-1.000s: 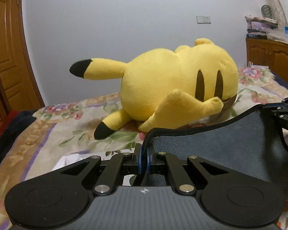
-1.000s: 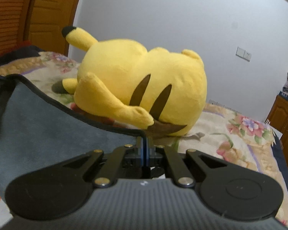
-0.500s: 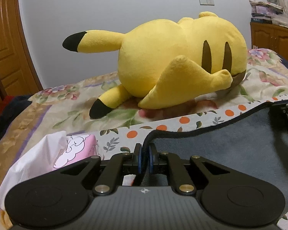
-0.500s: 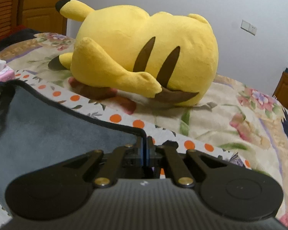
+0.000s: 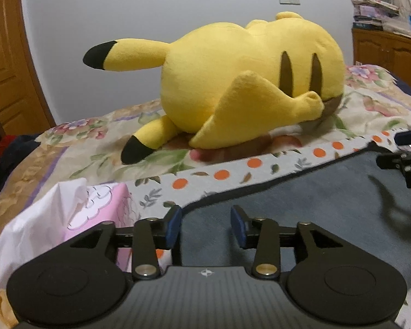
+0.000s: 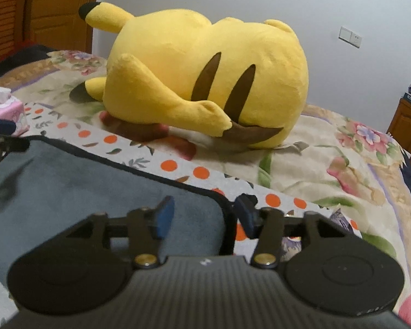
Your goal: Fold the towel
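Observation:
The grey towel [image 5: 301, 205] with a dark hem lies flat on a white cloth with orange dots [image 5: 222, 174] on the bed. My left gripper [image 5: 205, 219] is open over the towel's far left corner, its blue pads apart and empty. My right gripper [image 6: 202, 213] is open over the towel's [image 6: 96, 192] far right corner, the hem between its pads. Each gripper shows at the edge of the other's view, the right one in the left wrist view [image 5: 405, 153].
A big yellow plush toy [image 5: 246, 82] lies on the floral bedspread [image 6: 328, 159] just beyond the towel. A pink tissue pack [image 5: 96, 205] sits left of the towel. A wooden door [image 5: 2, 54] is at left, a wooden cabinet [image 5: 391, 52] at right.
Both grippers lowered the towel's far edge onto the dotted cloth, then opened and let go of the corners. The towel now lies flat.

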Action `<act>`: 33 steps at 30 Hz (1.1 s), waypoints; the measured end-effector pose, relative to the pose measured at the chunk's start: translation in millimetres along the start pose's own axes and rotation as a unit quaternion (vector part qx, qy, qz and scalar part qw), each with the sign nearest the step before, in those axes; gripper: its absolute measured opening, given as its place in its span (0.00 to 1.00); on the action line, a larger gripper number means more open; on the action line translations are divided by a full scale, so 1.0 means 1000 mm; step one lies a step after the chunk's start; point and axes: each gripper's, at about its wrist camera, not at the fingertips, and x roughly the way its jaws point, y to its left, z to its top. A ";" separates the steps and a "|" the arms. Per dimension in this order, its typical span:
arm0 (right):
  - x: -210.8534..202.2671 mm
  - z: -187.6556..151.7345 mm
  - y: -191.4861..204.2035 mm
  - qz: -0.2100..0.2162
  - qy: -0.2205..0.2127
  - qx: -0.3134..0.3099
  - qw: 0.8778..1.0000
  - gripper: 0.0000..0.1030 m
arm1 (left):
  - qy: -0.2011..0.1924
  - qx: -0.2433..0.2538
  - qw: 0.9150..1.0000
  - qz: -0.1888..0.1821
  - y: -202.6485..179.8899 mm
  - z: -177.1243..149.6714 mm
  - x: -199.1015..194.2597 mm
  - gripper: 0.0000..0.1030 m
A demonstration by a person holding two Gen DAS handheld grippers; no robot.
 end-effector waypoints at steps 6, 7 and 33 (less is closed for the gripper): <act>-0.019 -0.013 0.000 0.021 0.002 0.029 0.999 0.51 | 0.014 0.000 1.000 -0.023 -0.008 -0.015 -0.015 0.48; -0.022 -0.015 -0.001 0.024 0.003 0.035 0.999 0.51 | 0.018 0.000 0.999 -0.027 -0.009 -0.018 -0.019 0.49; -0.115 -0.051 0.008 0.033 -0.004 0.070 0.997 0.59 | 0.036 -0.015 0.998 -0.039 -0.013 -0.044 -0.105 0.69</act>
